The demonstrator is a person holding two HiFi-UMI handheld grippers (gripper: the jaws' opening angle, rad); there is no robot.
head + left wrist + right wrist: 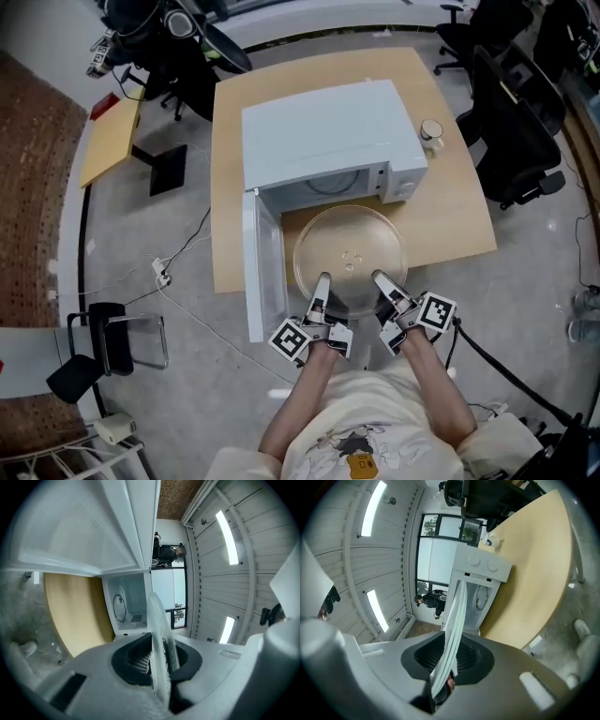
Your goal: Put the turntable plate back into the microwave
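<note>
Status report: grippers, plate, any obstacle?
Left gripper and right gripper shut on turntable plate. Plate in front of open microwave. Door swung aside, nothing between.

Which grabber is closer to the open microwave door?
The left gripper, clamped on the turntable plate right beside the open door; the right gripper holds the plate's far side.
</note>
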